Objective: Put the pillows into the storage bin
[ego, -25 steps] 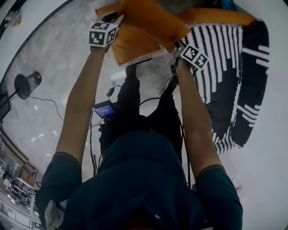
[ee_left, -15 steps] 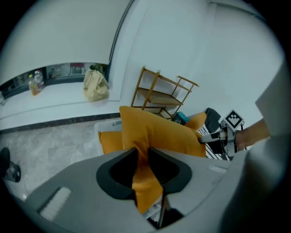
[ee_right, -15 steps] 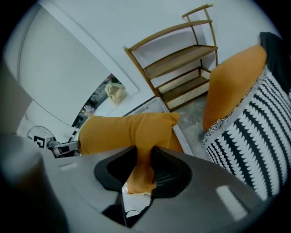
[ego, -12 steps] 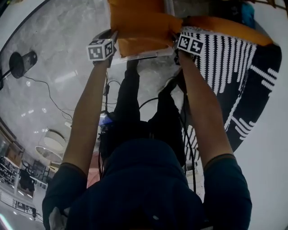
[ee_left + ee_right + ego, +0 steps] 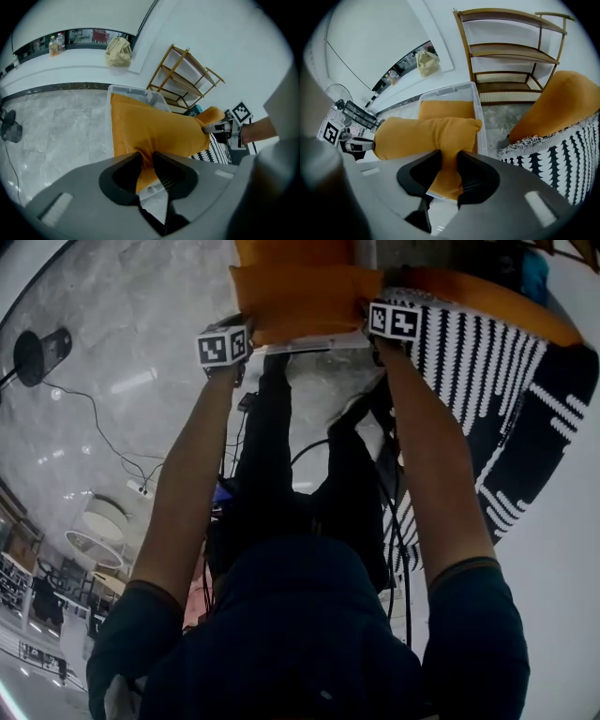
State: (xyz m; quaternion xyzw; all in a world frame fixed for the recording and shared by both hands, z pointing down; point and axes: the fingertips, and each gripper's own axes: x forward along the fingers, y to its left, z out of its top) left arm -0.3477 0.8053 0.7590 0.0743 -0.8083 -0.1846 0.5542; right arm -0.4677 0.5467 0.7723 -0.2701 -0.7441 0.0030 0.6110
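Note:
I hold an orange pillow (image 5: 305, 292) stretched between both grippers, over the near edge of a clear storage bin (image 5: 480, 122). My left gripper (image 5: 240, 322) is shut on its left corner, and the left gripper view shows the fabric (image 5: 154, 129) bunched between the jaws. On the opposite end my right gripper (image 5: 371, 311) is shut too, pinching a fold of the pillow (image 5: 426, 133). A second orange pillow (image 5: 447, 110) lies inside the bin. To the right lie a black-and-white patterned pillow (image 5: 487, 381) and another orange pillow (image 5: 562, 103).
A wooden shelf rack (image 5: 511, 56) stands against the wall behind the bin. A cable (image 5: 103, 456) runs over the marble floor at the left, near a black stand base (image 5: 28, 352). A beige bag (image 5: 118, 51) sits on the far ledge.
Both grippers have carried the orange pillow forward over the bin, and it now hangs level between them. Neither grip has changed.

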